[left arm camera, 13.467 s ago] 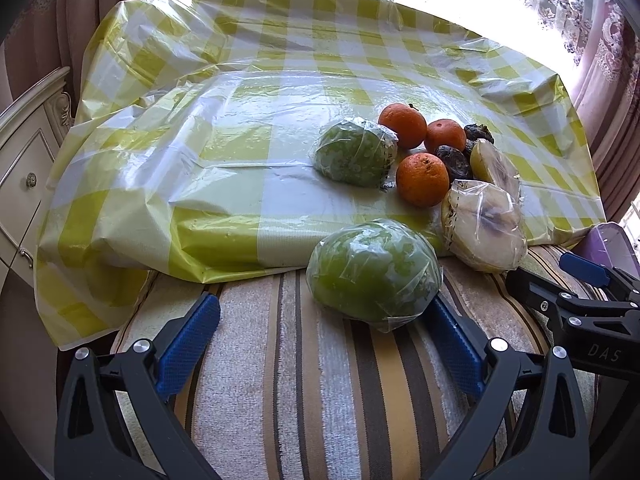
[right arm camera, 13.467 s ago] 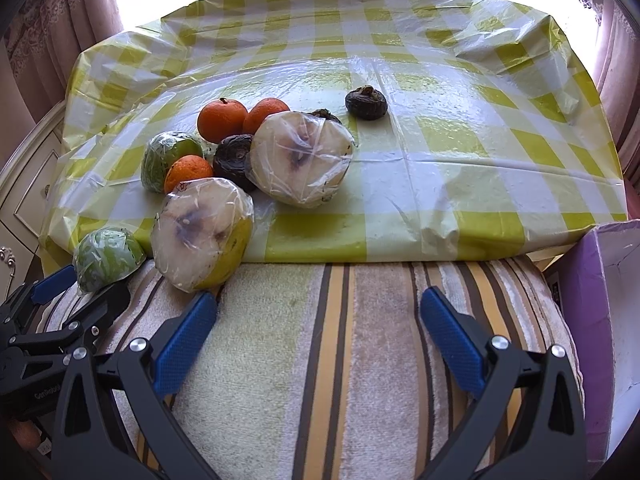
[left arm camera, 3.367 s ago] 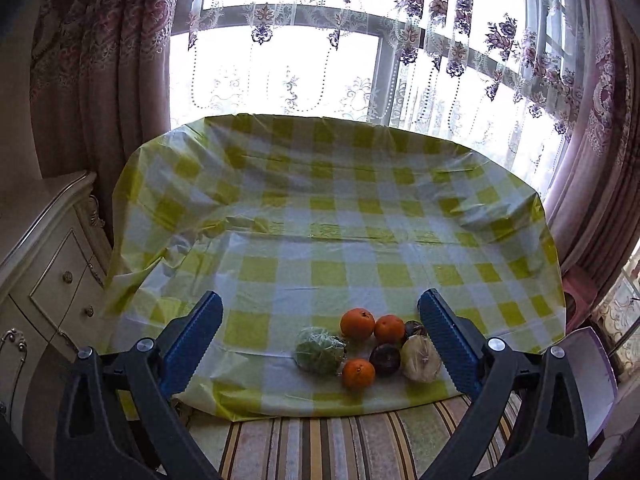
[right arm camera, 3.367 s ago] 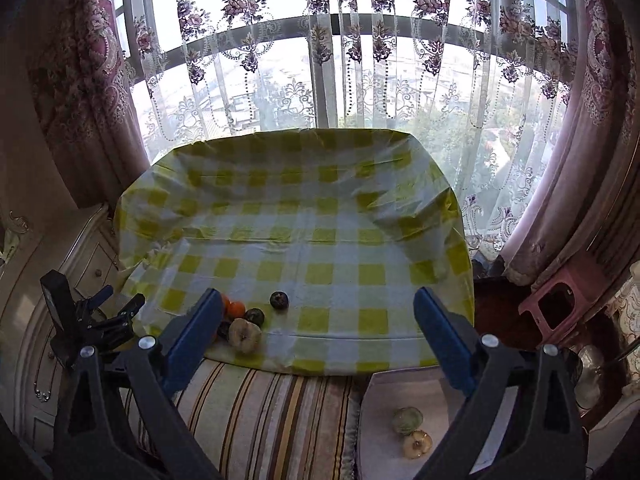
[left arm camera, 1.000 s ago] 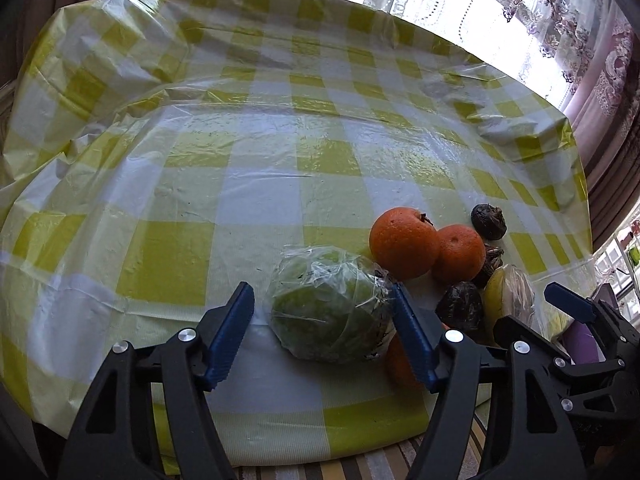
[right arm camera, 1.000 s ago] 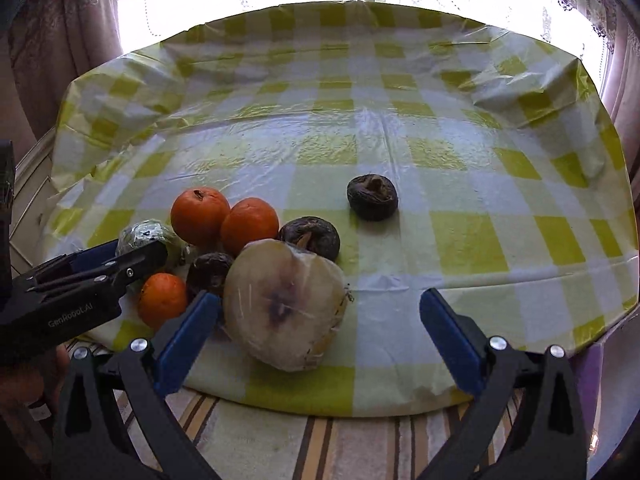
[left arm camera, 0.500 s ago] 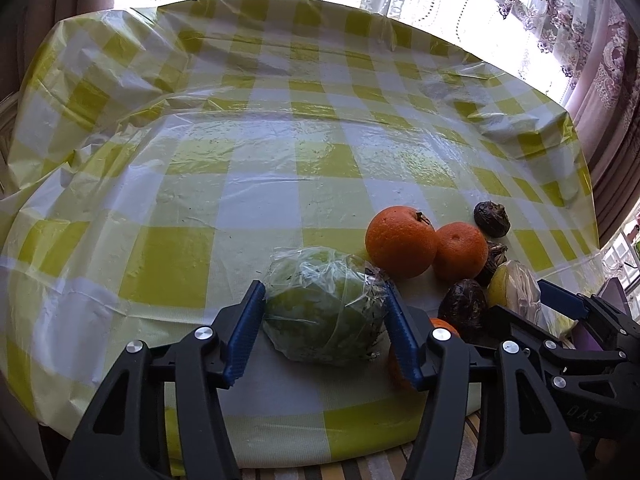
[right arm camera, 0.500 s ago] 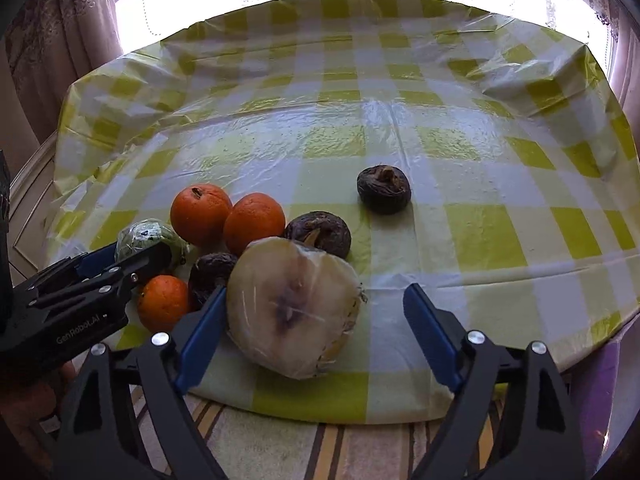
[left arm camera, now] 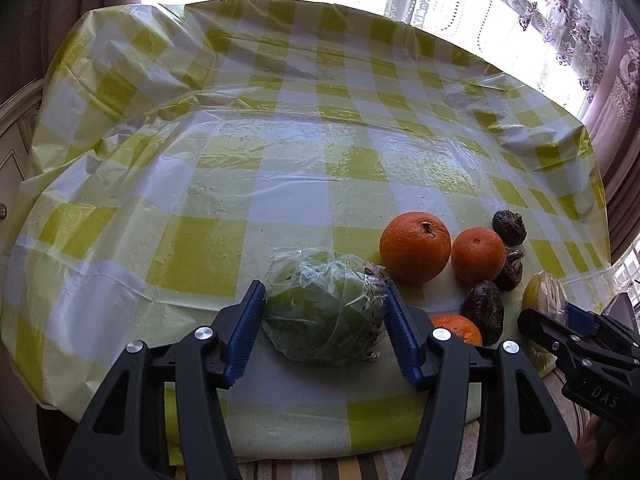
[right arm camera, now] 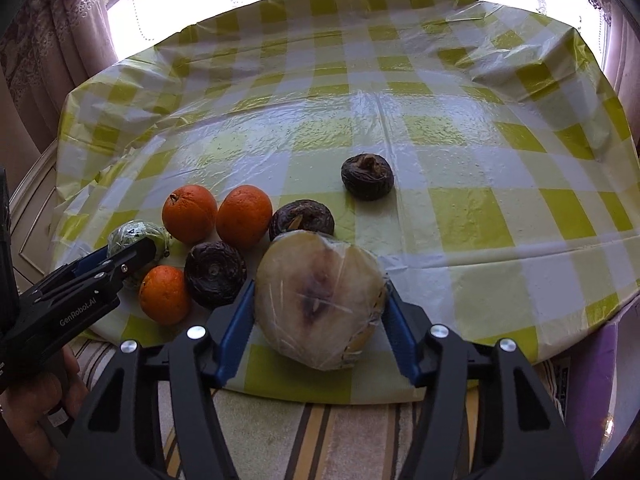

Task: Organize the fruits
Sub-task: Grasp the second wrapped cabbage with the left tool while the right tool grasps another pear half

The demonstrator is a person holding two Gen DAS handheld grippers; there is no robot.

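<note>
A green fruit in cling film (left arm camera: pixel 326 312) lies on the yellow checked cloth (left arm camera: pixel 200 248), and my left gripper (left arm camera: pixel 323 296) is shut on it, pads against both sides. In the right wrist view a pale cut fruit in cling film (right arm camera: pixel 320 296) sits between the pads of my right gripper (right arm camera: pixel 318 292), whose jaws are closing and touch both its sides. Three oranges (right arm camera: pixel 189 212) (right arm camera: pixel 244 216) (right arm camera: pixel 164 294) and three dark wrinkled fruits (right arm camera: pixel 367 176) (right arm camera: pixel 301 216) (right arm camera: pixel 215 274) lie around it. The left gripper (right arm camera: pixel 128 250) shows at the left there.
A purple box (right arm camera: pixel 592 380) stands off the table's right front corner. A striped cushion (right arm camera: pixel 340 432) lies under the near edge of the cloth. A white cabinet (left arm camera: pixel 12 168) is at the left, with curtains and a window behind. A hand (right arm camera: pixel 36 408) holds the left gripper.
The right gripper's jaws have narrowed from wide open until they touch the pale wrapped fruit. The left jaws closed onto the green wrapped fruit. Neither hand has shifted much.
</note>
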